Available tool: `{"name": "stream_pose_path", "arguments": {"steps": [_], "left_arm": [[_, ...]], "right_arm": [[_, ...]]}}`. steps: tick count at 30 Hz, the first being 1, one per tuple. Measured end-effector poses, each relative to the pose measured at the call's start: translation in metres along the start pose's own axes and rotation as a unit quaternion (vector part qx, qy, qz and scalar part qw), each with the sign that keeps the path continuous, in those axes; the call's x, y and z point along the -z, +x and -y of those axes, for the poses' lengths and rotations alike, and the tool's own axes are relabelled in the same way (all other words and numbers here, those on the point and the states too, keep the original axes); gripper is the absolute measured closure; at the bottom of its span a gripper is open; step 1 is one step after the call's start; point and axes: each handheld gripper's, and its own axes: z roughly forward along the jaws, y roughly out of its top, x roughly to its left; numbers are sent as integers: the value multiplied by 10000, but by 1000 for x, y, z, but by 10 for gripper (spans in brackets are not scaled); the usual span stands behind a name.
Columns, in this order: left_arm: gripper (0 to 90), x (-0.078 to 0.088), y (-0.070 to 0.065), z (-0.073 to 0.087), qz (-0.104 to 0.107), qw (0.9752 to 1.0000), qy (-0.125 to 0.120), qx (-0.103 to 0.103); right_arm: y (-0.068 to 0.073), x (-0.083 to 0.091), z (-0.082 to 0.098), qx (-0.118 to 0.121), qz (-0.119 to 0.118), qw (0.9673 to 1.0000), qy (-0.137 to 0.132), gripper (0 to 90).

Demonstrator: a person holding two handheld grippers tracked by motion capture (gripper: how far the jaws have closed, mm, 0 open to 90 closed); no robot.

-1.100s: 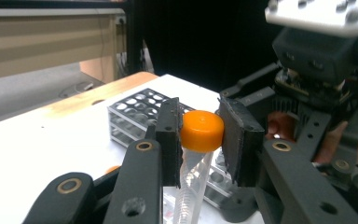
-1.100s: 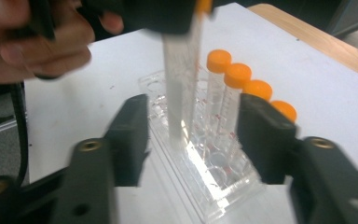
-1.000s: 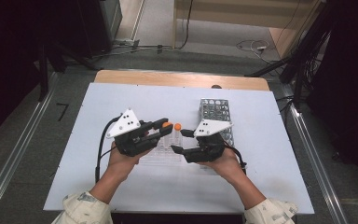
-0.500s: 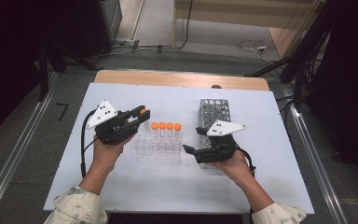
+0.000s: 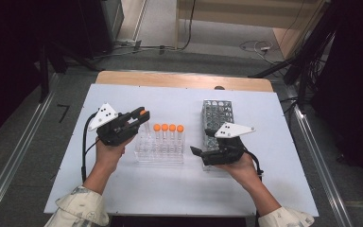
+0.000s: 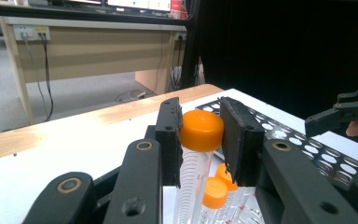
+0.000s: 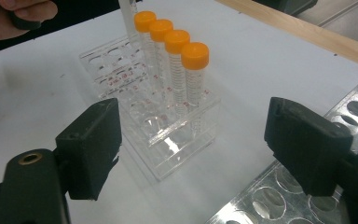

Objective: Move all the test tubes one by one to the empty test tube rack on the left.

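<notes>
- The left gripper [image 5: 139,116], left of centre in the high view, pinches a clear plastic tube with an orange screw cap [image 6: 201,130]; its black pads press on the cap.
- That tube hangs over the left end of the clear acrylic rack [image 5: 159,151], mid-frame, where four more orange-capped tubes [image 5: 168,128] stand in a row.
- The right gripper [image 5: 199,150], right of centre, has just been opening; its jaws are spread, nothing between them.
- It lies over the perforated metal rack [image 5: 217,111].

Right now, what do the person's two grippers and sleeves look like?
Both the left gripper and the right gripper are black, with thick rubbery jaw pads, brass-coloured pivot pins and a pale three-cornered plate dotted with small holes on top. A black cable trails from each. The sleeves are light and patterned.
</notes>
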Motion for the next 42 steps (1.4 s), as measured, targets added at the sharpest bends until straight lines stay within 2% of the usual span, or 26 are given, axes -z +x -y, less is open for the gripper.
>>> {"name": "stream_pose_path", "arguments": {"steps": [7,13,18,24,42], "left_arm": [[697,-4,1,7,-29,10000,53,-16],[697,-11,1,17,-47,9996,261,-51],[697,-14,-1,21,-50,9995,287,-150],[691,-15,0,24,-33,9993,319,-179],[687,-16,2,30,-82,9991,400,-125]], "right_arm": [[0,0,0,-2,4,10000,1,174],[0,0,0,-8,11,10000,10,175],[0,0,0,-21,10,10000,4,177],[0,0,1,-12,11,10000,24,179],[0,0,1,-27,4,10000,14,184]]}}
